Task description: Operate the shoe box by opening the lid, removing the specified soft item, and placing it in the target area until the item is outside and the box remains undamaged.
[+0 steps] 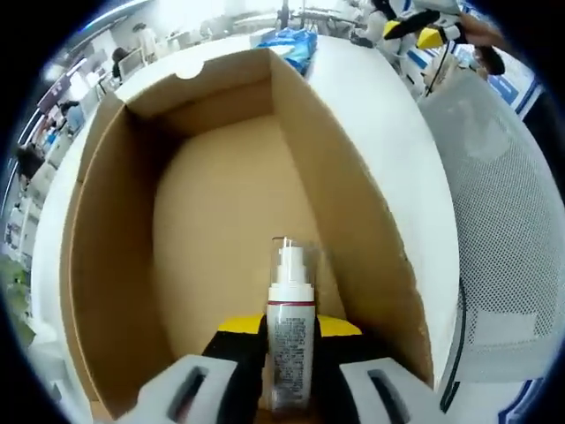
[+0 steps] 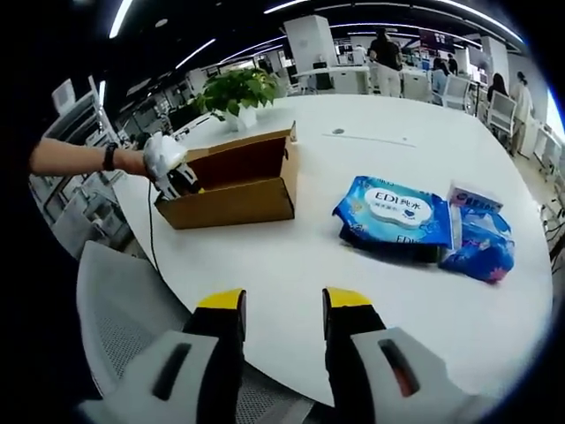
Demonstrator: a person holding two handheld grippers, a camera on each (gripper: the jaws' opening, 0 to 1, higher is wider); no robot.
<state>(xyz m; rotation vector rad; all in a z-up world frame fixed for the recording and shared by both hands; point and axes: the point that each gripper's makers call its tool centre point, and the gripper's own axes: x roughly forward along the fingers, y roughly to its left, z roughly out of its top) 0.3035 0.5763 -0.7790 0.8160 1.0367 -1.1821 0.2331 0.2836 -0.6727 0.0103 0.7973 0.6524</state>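
Cardboard shoe box (image 2: pixel 231 181) sits open near the bench (image 2: pixel 353 265) edge; inside it, the left gripper (image 1: pixel 290 353) has its jaws clamped on a white pump bottle (image 1: pixel 290 336). Right gripper (image 2: pixel 281 309) hovers over the bench edge, jaws apart, holding nothing, blue wipe packs (image 2: pixel 397 216) ahead of it.

In the left gripper view, a pump bottle (image 1: pixel 290 340) stands inside the open box (image 1: pixel 115 265), between the left gripper's (image 1: pixel 287 353) jaws. In the right gripper view, the box (image 2: pixel 231 185) sits on the table (image 2: pixel 291 265), a potted plant (image 2: pixel 237 93) behind it. Wipe packs (image 2: pixel 397 212) lie well apart to its right.
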